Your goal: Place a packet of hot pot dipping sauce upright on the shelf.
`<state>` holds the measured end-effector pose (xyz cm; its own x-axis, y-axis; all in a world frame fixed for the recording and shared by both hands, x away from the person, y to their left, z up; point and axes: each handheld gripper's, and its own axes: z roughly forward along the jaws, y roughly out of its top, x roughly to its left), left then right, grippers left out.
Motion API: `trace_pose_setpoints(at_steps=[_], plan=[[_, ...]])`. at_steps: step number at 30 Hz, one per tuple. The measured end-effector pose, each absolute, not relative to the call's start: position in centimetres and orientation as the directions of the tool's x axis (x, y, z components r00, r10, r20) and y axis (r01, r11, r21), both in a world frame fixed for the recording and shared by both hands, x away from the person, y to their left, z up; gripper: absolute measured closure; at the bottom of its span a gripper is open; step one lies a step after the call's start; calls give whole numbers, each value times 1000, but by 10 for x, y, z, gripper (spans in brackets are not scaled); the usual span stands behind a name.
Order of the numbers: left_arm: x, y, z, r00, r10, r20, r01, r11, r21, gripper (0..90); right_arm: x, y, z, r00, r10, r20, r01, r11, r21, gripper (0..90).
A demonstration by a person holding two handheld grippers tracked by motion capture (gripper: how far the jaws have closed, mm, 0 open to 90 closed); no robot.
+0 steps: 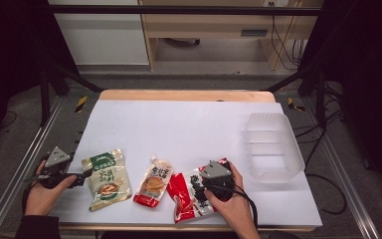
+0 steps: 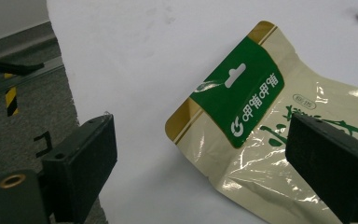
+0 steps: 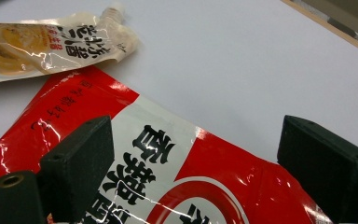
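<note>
1. Nearest the person, the right claw hovers over a glossy red and white snack packet with bold black lettering. This packet lies flat at the front edge of the white tabletop. In the right gripper view the claw's two black jaws stand spread wide, one over each side of the packet's printed face, pinching nothing.
2. At the front left, the left claw is held low at the tabletop's left edge, pointing at a shiny cream pouch with a green header and gold corners. Its jaws are also spread wide and grip nothing. In the left gripper view one jaw stands over the pouch's cream body, though contact cannot be judged from these angles.
3. Between those two packets lies a beige spouted pouch with a red bottom edge, just beside the red packet and slightly overlapped by it, it seems.
4. Farther back on the right sits a clear, ribbed plastic tub, well apart from the packets.
</note>
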<state>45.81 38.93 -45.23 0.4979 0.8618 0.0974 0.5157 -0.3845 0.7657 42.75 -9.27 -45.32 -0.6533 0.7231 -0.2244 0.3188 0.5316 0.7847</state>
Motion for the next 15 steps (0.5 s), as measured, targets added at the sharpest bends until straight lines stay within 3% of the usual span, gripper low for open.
trace_pose_setpoints(at_steps=[15], plan=[[478, 380, -464, 547, 831, 103, 548, -449, 706, 152, 428, -88, -457, -667, 711, -222, 333, 551, 765, 109]])
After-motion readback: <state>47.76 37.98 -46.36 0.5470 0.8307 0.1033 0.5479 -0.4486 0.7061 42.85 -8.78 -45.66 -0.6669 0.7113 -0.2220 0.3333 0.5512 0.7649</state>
